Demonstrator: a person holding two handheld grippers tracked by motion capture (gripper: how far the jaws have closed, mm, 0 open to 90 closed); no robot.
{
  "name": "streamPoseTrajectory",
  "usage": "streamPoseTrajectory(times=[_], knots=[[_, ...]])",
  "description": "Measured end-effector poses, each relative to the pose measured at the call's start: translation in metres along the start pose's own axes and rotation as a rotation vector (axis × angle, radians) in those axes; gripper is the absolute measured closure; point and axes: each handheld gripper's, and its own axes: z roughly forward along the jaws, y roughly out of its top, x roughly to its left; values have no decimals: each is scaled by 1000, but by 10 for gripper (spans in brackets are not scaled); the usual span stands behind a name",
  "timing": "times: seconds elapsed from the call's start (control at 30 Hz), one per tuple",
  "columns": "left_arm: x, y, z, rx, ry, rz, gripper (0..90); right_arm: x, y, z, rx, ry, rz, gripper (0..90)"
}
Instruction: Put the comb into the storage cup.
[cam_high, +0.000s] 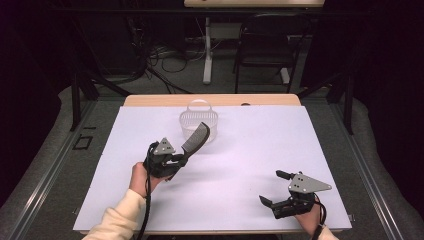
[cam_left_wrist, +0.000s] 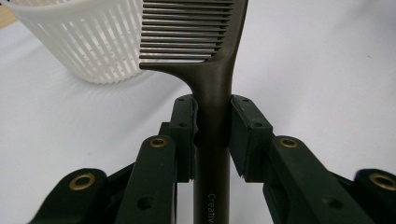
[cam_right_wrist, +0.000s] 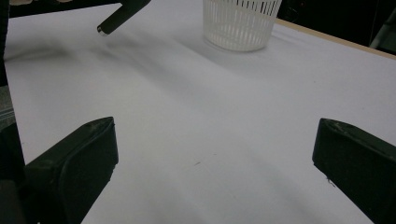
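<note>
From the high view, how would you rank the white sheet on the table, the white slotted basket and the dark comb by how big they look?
Largest to smallest, as they look in the high view:
1. White sheet covering the table, by far.
2. White slotted plastic basket.
3. Dark plastic comb: about as long as the basket is wide, but much slimmer. It is held nearer the camera, so this ranking is unsure.

In the left gripper view the comb (cam_left_wrist: 212, 116) bears small pale lettering along its handle, near the bottom edge; it reads "Creativ", and whatever follows is cut off.

Open white tabletop (cam_high: 250, 165); sole obstacle, the basket (cam_high: 199, 125).
</note>
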Motion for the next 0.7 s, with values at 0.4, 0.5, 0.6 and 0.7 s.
streamPoseTrajectory(times=[0.4, 0.5, 0.6, 0.7], knots=[[1, 1, -3, -19, 11, -5, 721, 0, 0, 0, 2, -1, -1, 0], [3, 1, -4, -25, 19, -4, 721, 0, 0, 0, 2, -4, -3, 0], [4, 1, -6, -32, 28, -11, 721, 1, 0, 1, 7, -3, 5, 0], [5, 1, -7, -37, 34, -10, 721, 1, 0, 1, 6, -3, 0, 0]])
